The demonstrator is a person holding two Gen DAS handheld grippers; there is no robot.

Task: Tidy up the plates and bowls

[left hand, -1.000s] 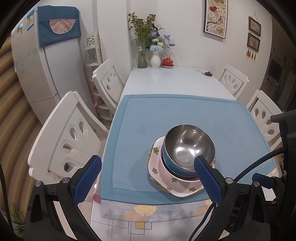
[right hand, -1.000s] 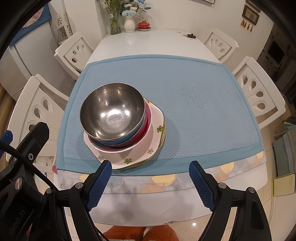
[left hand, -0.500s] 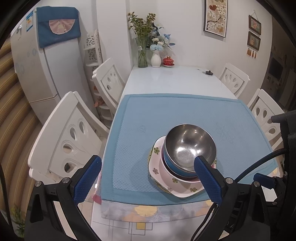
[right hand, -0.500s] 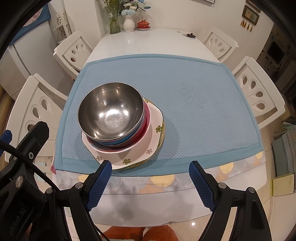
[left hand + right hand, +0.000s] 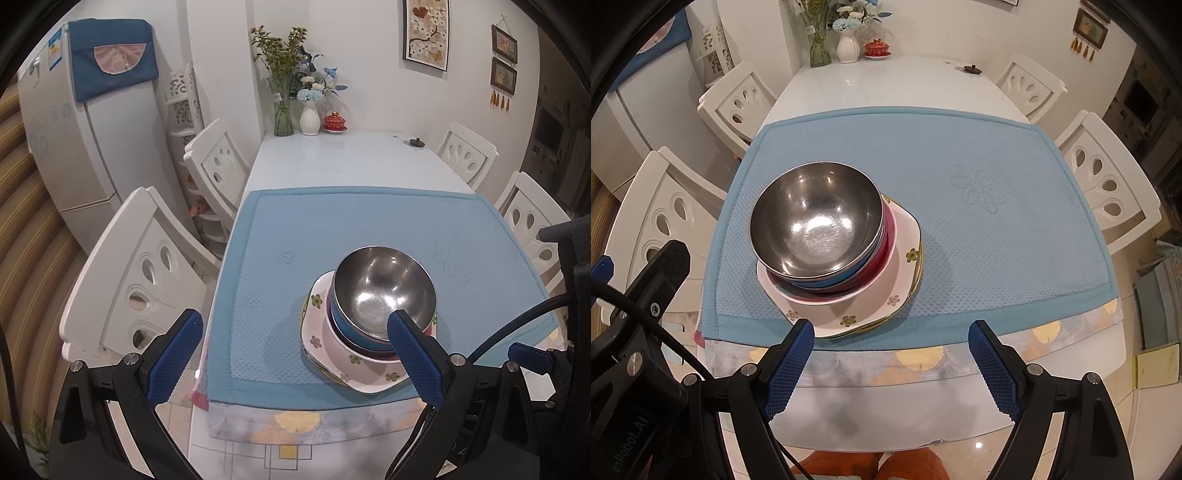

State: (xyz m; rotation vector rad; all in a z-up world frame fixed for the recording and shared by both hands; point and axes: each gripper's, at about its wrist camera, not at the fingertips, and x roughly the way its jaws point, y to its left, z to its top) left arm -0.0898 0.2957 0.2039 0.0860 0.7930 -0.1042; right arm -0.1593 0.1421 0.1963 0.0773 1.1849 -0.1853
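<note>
Here, bowls [image 5: 816, 221] stacked on plates [image 5: 901, 266].

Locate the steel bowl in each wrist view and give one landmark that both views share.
Left wrist view: the steel bowl sits right of centre, on top of the stacked dishes, its near rim behind the right blue finger.
Right wrist view: the steel bowl sits left of centre, above the left blue finger.
Shared landmark: the white vase at the table's far end.
</note>
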